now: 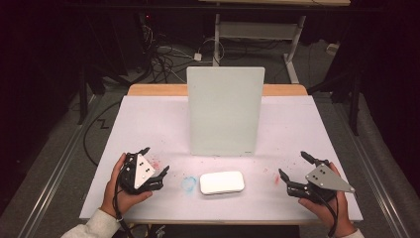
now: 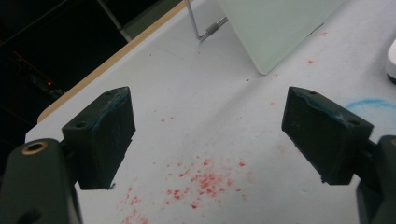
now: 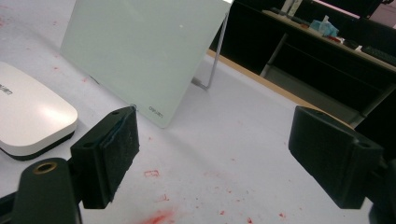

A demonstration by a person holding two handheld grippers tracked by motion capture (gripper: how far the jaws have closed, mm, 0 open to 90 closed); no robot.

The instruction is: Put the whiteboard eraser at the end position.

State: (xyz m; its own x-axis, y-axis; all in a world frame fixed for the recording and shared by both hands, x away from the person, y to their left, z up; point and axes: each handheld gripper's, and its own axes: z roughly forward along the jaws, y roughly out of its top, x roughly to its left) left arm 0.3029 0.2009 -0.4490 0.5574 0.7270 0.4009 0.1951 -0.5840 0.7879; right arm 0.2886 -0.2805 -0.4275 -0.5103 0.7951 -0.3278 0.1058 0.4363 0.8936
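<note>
White eraser (image 1: pixel 222 182), pale-green board (image 1: pixel 225 111), red-speckled table (image 1: pixel 148 124).

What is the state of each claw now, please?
Left claw: open, holding nothing, over the table.
Right claw: open, holding nothing, beside the white eraser.

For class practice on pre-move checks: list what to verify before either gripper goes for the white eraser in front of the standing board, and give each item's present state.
1. Left gripper open, holding nothing: ok.
2. Right gripper open, holding nothing: ok.
3. Eraser lies flat between the grippers, untouched: ok.
4. Board upright behind the eraser, apart from it: ok.
5. Table clean: not ok, red and blue marks.
6. Board's stand firm: cannot tell.
</note>
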